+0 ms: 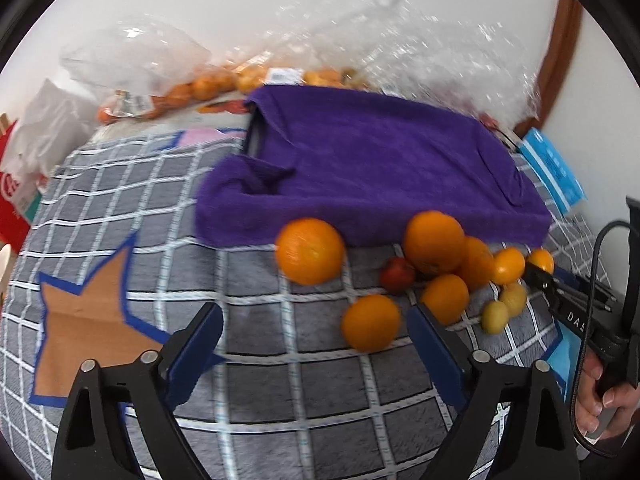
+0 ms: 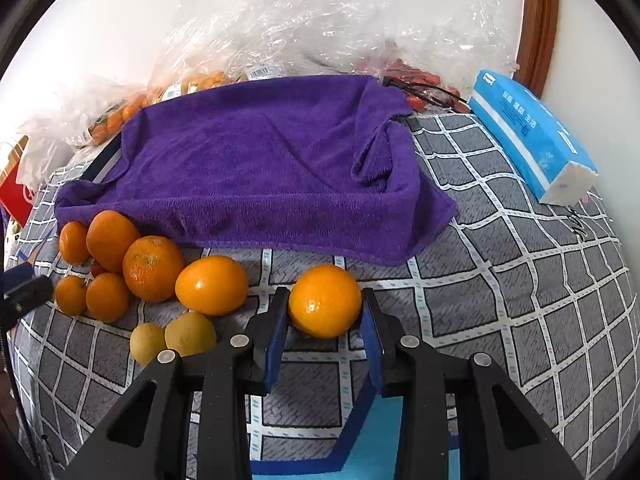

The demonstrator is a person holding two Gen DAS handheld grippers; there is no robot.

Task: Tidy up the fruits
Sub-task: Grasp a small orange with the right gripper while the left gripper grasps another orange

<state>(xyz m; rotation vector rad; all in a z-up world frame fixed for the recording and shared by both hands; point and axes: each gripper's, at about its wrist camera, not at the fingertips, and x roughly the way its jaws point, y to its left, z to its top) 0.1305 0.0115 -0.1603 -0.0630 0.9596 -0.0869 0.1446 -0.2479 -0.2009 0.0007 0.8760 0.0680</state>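
A purple towel point(image 2: 264, 168) covers a tray at the back of the bed; it also shows in the left wrist view point(image 1: 376, 164). Loose fruit lies in front of it: several oranges point(image 2: 152, 268), two small yellow fruits point(image 2: 190, 332) and a small red fruit point(image 1: 397, 274). My right gripper point(image 2: 325, 306) is closed around a small orange point(image 2: 325, 301) that rests on the grey checked cover. My left gripper point(image 1: 316, 344) is open and empty above the cover, with an orange point(image 1: 371, 322) just ahead between its fingers and a big orange point(image 1: 310, 250) beyond.
Clear plastic bags point(image 2: 304, 20) of oranges and red fruit lie behind the towel. A blue tissue pack point(image 2: 532, 136) lies at the right. A red carton point(image 1: 12, 196) and a white bag stand at the left. A brown star patch point(image 1: 86, 324) marks the cover.
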